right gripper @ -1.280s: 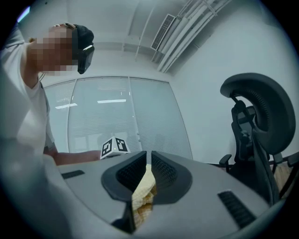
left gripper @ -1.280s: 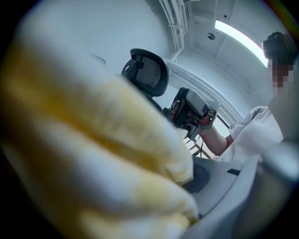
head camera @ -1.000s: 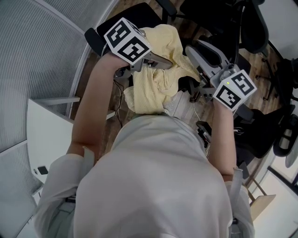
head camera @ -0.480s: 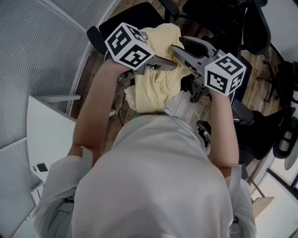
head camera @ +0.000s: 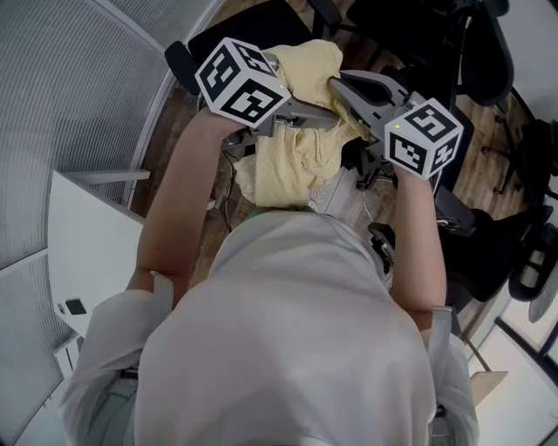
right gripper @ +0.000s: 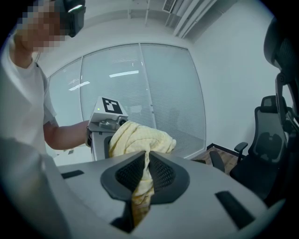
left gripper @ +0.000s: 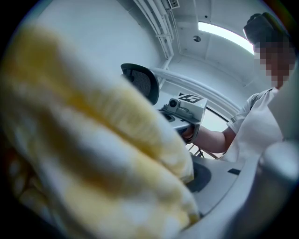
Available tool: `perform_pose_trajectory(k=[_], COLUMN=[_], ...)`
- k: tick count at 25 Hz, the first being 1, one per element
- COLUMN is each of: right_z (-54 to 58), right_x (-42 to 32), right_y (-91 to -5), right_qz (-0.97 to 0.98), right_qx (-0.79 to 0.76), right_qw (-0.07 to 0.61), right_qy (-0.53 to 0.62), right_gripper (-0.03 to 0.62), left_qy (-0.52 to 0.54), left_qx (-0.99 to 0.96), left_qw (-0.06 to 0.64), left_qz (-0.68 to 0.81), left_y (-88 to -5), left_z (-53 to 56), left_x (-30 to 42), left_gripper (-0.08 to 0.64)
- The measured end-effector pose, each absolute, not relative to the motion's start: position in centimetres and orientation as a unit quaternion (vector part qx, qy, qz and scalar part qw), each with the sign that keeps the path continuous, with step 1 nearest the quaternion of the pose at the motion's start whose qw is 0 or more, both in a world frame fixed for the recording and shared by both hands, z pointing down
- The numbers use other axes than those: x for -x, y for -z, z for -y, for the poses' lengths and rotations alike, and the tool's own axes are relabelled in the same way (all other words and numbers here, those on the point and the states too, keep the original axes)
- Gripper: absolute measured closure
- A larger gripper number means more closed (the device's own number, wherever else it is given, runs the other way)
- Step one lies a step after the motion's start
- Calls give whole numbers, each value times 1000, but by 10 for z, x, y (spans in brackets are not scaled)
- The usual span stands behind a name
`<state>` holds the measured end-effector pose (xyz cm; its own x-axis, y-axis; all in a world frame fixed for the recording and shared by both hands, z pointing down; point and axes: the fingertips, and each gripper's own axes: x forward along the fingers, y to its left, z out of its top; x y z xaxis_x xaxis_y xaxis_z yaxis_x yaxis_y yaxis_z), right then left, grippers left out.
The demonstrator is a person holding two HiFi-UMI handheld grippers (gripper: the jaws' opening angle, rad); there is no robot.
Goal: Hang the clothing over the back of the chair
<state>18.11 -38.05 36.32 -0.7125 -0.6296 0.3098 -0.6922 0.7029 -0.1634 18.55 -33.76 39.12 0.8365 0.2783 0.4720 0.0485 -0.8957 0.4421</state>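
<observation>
- yellow fabric fills the left gripper view: the yellow garment [left gripper: 93, 154] is bunched up right against that camera, hiding one jaw. only the grey inner face of the other jaw shows, at the lower right.
- the left gripper [head camera: 324, 116] has its jaws clamped on the garment near its top. in the head view, most of the cloth hangs in folds below and behind these jaws.
- between the two pairs of jaws, the garment is held up in the air. it is not on any chair back.
- the right gripper [right gripper: 145, 163] has just been closing. its jaws are now narrow and pinch a fold of the same garment between the mesh-textured black pads. a strip of cloth runs down through the slit, and a rounded lump of it sits just beyond the jaw tips.
- in the head view, the right jaws point up and left, and their tips come close to the left jaws' tips.
- a black chair [head camera: 253, 22] stands beyond and below both pairs of jaws, partly covered by the cloth.
- other office chairs [head camera: 488, 52] stand well off to the right of the right jaws.
</observation>
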Motion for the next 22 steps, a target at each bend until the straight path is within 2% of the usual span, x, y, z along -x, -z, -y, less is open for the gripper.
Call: perform_pose_trajectory(k=[10,22], right_z=[374,372], right_x=[-203,-229], right_y=[-364,-374], right_qz=[906,888], right_qx=[-375,-408], right_qw=[143,170], right_qy=[-134,-126], right_gripper=[560,560], left_qy=[-346,-329], left_qx=[-915,-918], left_qw=[191,211], left_qz=[-81,-60], left_y=[-406,-403], left_z=[333,340], left_x=[-179,-168], left_gripper=[302,302])
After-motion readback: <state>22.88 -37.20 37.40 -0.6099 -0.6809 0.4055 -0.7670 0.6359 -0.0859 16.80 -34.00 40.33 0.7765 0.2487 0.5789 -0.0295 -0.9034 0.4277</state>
